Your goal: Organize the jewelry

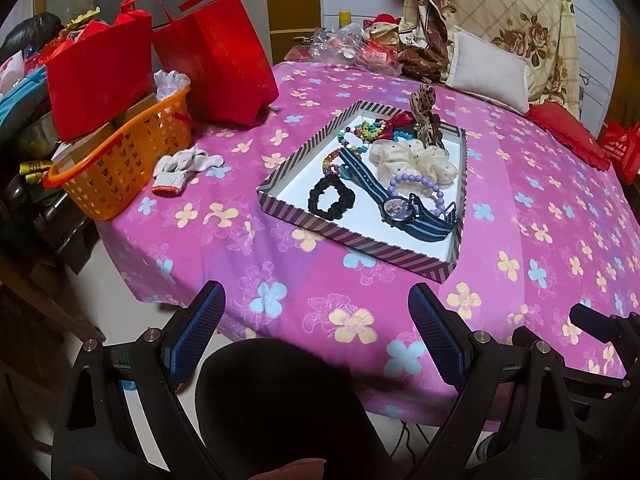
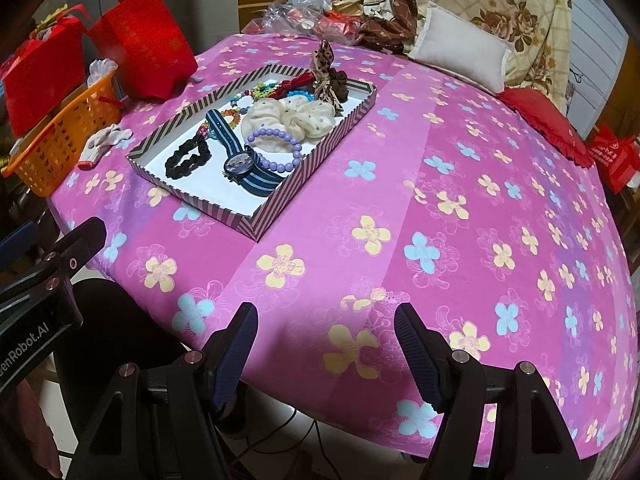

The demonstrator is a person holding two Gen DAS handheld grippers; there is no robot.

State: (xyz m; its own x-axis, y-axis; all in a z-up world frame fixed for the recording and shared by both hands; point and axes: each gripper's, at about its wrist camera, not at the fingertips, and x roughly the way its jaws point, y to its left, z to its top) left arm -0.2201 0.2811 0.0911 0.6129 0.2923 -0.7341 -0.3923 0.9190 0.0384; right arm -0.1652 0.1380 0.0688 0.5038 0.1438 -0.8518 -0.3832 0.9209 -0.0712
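A striped shallow box (image 1: 352, 245) (image 2: 200, 201) lies on the pink flowered tablecloth. Inside it are a watch with a blue striped strap (image 1: 398, 206) (image 2: 240, 164), a purple bead bracelet (image 1: 420, 184) (image 2: 276, 148), a black scrunchie (image 1: 331, 199) (image 2: 187, 160), a cream scrunchie (image 1: 412, 156) (image 2: 292, 116), coloured bead strings (image 1: 366, 130) and a leopard bow (image 1: 426, 114) (image 2: 326, 68). My left gripper (image 1: 316, 300) hangs open near the table's front edge, well short of the box. My right gripper (image 2: 326, 316) is open over bare cloth, to the right of the box.
An orange basket (image 1: 120, 168) (image 2: 60, 136), two red bags (image 1: 216, 56) (image 2: 148, 44) and white gloves (image 1: 184, 168) (image 2: 104, 140) crowd the left. Pillows (image 1: 488, 68) (image 2: 460, 52) and clutter line the back. A red cushion (image 2: 544, 120) sits far right. The table's edge drops off below the grippers.
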